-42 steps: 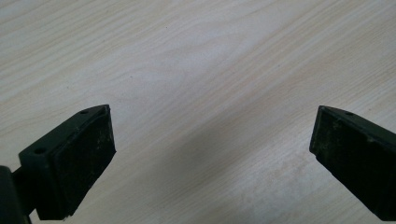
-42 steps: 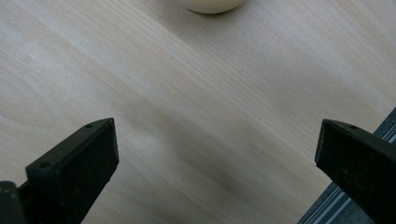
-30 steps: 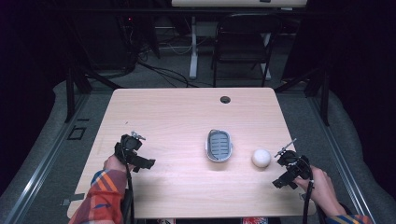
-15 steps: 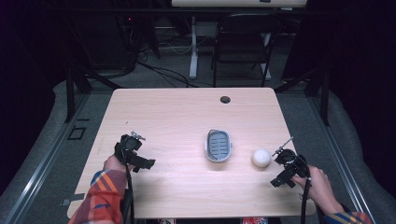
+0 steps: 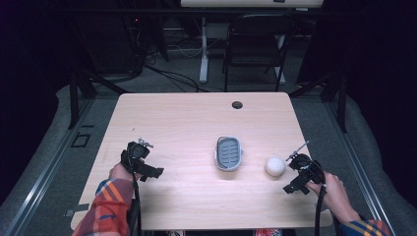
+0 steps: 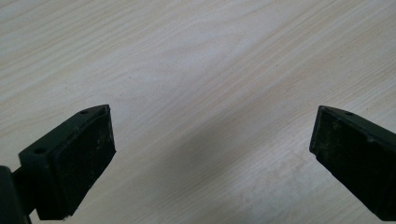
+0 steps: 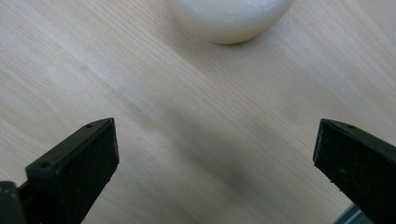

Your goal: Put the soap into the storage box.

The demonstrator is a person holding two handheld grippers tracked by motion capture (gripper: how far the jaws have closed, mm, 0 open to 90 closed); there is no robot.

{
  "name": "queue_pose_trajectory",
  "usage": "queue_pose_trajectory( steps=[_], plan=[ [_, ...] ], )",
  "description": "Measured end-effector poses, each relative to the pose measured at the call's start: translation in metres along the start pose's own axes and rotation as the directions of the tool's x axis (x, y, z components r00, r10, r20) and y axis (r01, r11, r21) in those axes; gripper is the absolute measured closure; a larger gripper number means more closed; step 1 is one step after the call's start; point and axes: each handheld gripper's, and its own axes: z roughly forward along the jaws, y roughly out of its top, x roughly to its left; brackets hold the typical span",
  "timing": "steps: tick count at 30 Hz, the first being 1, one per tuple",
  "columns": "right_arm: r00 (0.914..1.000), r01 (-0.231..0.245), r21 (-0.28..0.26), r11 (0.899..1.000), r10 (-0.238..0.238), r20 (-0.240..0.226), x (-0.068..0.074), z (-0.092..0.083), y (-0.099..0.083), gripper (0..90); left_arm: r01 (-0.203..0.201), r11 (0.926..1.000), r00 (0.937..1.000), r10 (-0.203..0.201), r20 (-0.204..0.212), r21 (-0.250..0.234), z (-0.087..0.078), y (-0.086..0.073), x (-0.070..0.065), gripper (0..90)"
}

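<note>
Table (image 5: 177, 123): pale wood-grain top with a cable hole (image 5: 237, 104) toward twelve o'clock.

Soap dish (image 5: 229, 153): small grey oval tray with a slatted insert, near the table's centre; probably a soap dish, though the high view is too coarse to be sure.

White ball (image 5: 275, 166): rounded cream-white object at about four o'clock from the dish, apart from it. In the right gripper view its lower edge sits at twelve o'clock, ahead of the jaws.

Right gripper (image 5: 300, 172): held just beside the ball at its three o'clock side, jaws spread wide over bare wood, nothing between them.

Left gripper (image 5: 142, 164): at nine o'clock from the dish, well apart from it, jaws likewise spread wide and empty over the tabletop.

Handling note: the step in hand appears to be the reach for the ball. A sound grasp would bring the right gripper forward until the ball is centred between the pads, low enough to close across its widest part, since a smooth round body may roll or squirt free under an off-centre pinch.
</note>
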Motion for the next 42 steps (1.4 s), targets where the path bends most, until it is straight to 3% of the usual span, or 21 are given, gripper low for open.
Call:
queue_pose_trajectory(
  steps=[3,10,12,14,16,17,18,19,20,21,23,24,25,26,28,31,34,36,37,40,42],
  plan=[
    [0.9998,0.02,0.019,1.0,-0.02,0.005,-0.001,-0.002,0.003,0.0,0.0,1.0,1.0,0.0,-0.002,-0.003,0.0,0.0,0.0,0.0],
    [0.9999,0.005,-0.019,1.0,-0.004,0.013,0.0,-0.001,0.011,0.0,0.0,1.0,1.0,0.0,-0.001,-0.001,0.0,0.0,0.0,0.0],
    [0.9992,0.034,0.022,0.999,-0.035,0.021,-0.002,-0.003,0.015,0.0,0.0,1.0,1.0,0.0,0.0,0.003,0.0,0.0,0.0,0.0],
    [0.9999,0.006,-0.024,1.0,-0.006,0.013,0.0,0.0,0.016,0.0,0.0,1.0,1.0,0.0,-0.001,0.002,0.0,0.0,0.0,0.0],
    [0.9967,0.075,0.061,0.995,-0.076,0.026,-0.004,-0.005,0.022,0.0,0.0,1.0,1.0,0.0,-0.001,0.002,0.0,0.0,0.0,0.0],
    [0.9998,0.013,-0.01,1.0,-0.013,0.012,0.0,0.0,0.02,0.0,0.001,1.0,1.0,-0.001,0.0,0.002,0.0,0.0,0.0,0.0],
    [0.9987,0.049,0.029,0.998,-0.049,0.015,-0.003,-0.002,0.024,0.0,0.001,1.0,1.0,-0.001,0.0,0.003,0.0,0.0,0.0,0.0],
    [1.0,-0.009,-0.041,0.999,0.009,0.001,0.0,0.003,0.022,0.0,0.001,1.0,1.0,-0.001,-0.001,0.005,0.0,0.0,0.0,0.0],
    [0.998,0.063,0.05,0.997,-0.064,0.005,-0.004,-0.003,0.028,0.0,-0.001,1.0,1.0,0.001,-0.001,0.005,0.001,0.001,0.0,0.0],
    [0.998,0.063,0.05,0.997,-0.064,0.005,-0.004,-0.003,0.028,0.0,-0.001,1.0,1.0,0.001,-0.001,0.005,0.001,0.001,0.0,0.0],
    [0.9999,-0.007,-0.045,0.999,0.006,-0.009,0.001,0.004,0.03,0.0,-0.001,1.0,1.0,0.001,0.0,0.003,0.001,0.0,0.0,0.0],
    [0.9639,0.254,0.255,0.933,-0.266,0.012,-0.013,-0.016,0.05,0.0,-0.001,1.0,1.0,0.001,0.0,0.004,0.001,0.0,0.0,0.0],
    [0.9996,0.024,-0.007,1.0,-0.024,-0.012,0.0,0.003,0.036,0.0,-0.001,1.0,1.0,0.001,0.002,0.003,0.001,0.0,0.0,0.0],
    [0.9953,0.096,0.071,0.993,-0.096,0.004,-0.004,-0.002,0.042,0.0,-0.001,1.0,1.0,0.001,0.003,0.003,0.001,0.0,0.0,0.0],
    [0.9998,0.01,-0.029,1.0,-0.011,-0.017,0.001,0.006,0.042,0.0,-0.002,1.0,1.0,0.002,0.003,0.005,0.001,0.0,0.0,0.0],
    [0.9984,0.054,0.017,0.998,-0.054,-0.02,-0.002,0.004,0.05,0.0,-0.001,1.0,1.0,0.001,0.003,0.007,0.001,0.001,0.0,0.0],
    [0.9992,0.014,-0.031,0.999,-0.015,-0.038,-0.001,0.009,0.053,0.0,-0.002,1.0,1.0,0.002,0.004,0.006,0.001,0.001,0.0,0.0],
    [0.9991,0.035,0.001,0.999,-0.035,-0.024,-0.002,0.009,0.058,0.0,-0.003,1.0,1.0,0.003,0.003,0.004,0.001,0.001,0.0,0.0],
    [0.9994,0.02,-0.015,1.0,-0.02,-0.029,-0.001,0.011,0.059,0.0,-0.001,1.0,1.0,0.001,0.004,0.006,0.001,0.001,0.0,0.0],
    [0.9987,0.045,0.005,0.999,-0.045,-0.024,-0.002,0.012,0.067,0.0,-0.002,1.0,1.0,0.002,0.004,0.005,0.001,0.001,0.0,0.0],
    [0.9993,0.023,-0.015,1.0,-0.024,-0.029,-0.001,0.015,0.069,0.0,-0.003,1.0,1.0,0.003,0.004,0.005,0.001,0.001,0.0,0.0]
  ],
)
